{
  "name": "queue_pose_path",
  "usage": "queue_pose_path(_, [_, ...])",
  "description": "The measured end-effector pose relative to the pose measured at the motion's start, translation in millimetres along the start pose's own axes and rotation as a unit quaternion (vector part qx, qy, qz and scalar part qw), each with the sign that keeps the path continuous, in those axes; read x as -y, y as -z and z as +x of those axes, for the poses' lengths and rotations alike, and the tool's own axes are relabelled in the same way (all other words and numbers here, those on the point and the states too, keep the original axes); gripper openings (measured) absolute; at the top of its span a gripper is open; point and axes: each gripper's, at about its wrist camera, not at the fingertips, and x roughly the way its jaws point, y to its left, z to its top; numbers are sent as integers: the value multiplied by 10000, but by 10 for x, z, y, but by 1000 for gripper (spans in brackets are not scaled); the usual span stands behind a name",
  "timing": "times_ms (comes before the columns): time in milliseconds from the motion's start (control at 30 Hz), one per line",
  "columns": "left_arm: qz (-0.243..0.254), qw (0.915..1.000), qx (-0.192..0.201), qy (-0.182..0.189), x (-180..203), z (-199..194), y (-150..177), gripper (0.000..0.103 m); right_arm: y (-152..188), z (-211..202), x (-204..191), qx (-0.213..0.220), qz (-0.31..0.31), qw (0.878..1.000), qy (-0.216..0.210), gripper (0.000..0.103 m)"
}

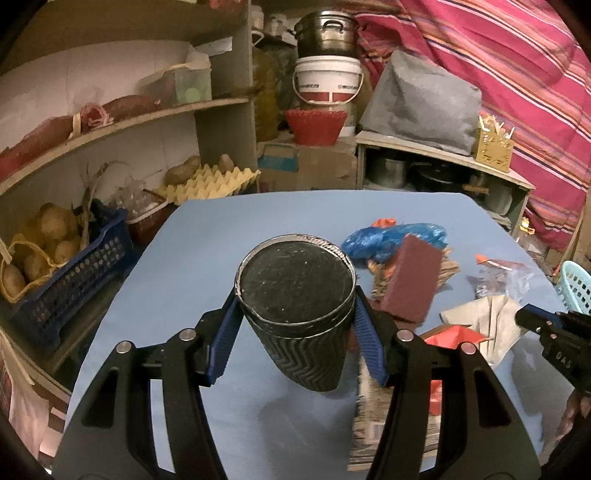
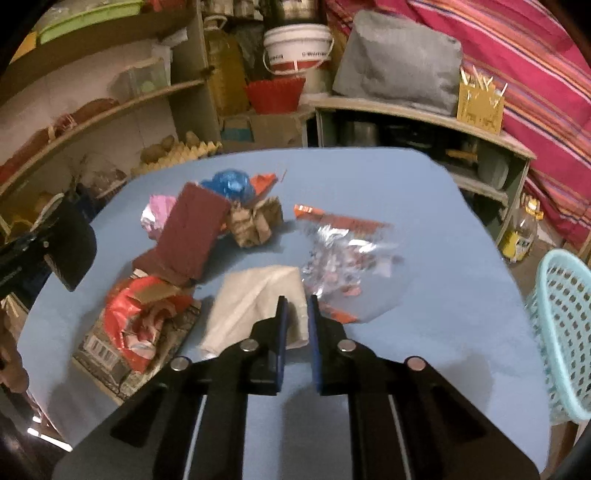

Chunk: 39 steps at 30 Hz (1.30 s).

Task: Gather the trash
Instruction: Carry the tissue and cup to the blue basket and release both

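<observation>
Here, one black cup [image 1: 295,314] clamped in left gripper [image 1: 295,317], right gripper [image 2: 297,306] pinching one beige napkin [image 2: 255,306], one basket [image 2: 561,332].

1. I see a black ribbed paper cup [image 1: 301,314] held off the blue table [image 1: 192,258], tilted, its lid toward me.
2. A beige crumpled paper [image 2: 255,302] lies flat near the table's front edge.
3. A clear torn wrapper [image 2: 343,254] lies just beside it.
4. A maroon sponge block [image 2: 192,230] leans on crumpled brown paper [image 2: 255,223].

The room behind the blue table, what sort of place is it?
Probably a home pantry or kitchen storeroom. Wooden shelves hold a blue plastic crate of potatoes and yellow egg trays, and a dark metal cooking pot sits on a white plastic bucket.
</observation>
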Motion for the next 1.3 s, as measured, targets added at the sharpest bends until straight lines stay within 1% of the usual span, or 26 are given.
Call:
queue_pose_path(100, [18,10000,52,43,94,-73,-37,57,-35,-115,87,144,25,9999,-9,7])
queue_pose_path(200, [127,9997,211,71,242,-202,-89,57,-63,-246,196,270,80,9996,-64,7])
queue_pose_path(300, [150,9992,310,193,373,-288,-144,57,-95,-403,318,458,111,9989,-47,6])
queue_pose_path(467, [206,9981,380,433,720,-362,-219,57,-111,-688,593,737,267,9969,-76,5])
queue_pose_path(567, [322,9971,396,573,982,-380,-248,57,-124,-856,798,866,413,9952,-206,5])
queue_pose_path(600, [350,9968,402,599,1034,-388,-238,57,-123,-896,859,886,457,9948,-233,5])
queue_pose_path(667, [479,9957,428,672,1213,-412,-230,57,-99,-922,987,783,470,9956,-232,5])
queue_pose_path(833, [586,9938,379,865,1466,-428,-211,57,30,-918,1312,618,553,9966,-1,5])
queue_pose_path(967, [679,9922,380,979,1638,-426,-231,57,74,-1000,1541,680,647,9955,148,5])
queue_pose_path(1133, [640,9899,290,1232,1899,-380,-268,57,101,-1112,1774,785,845,9932,169,5])
queue_pose_path(1300, [847,9859,342,1399,2218,-429,-266,57,93,-1208,1978,921,936,9907,365,5])
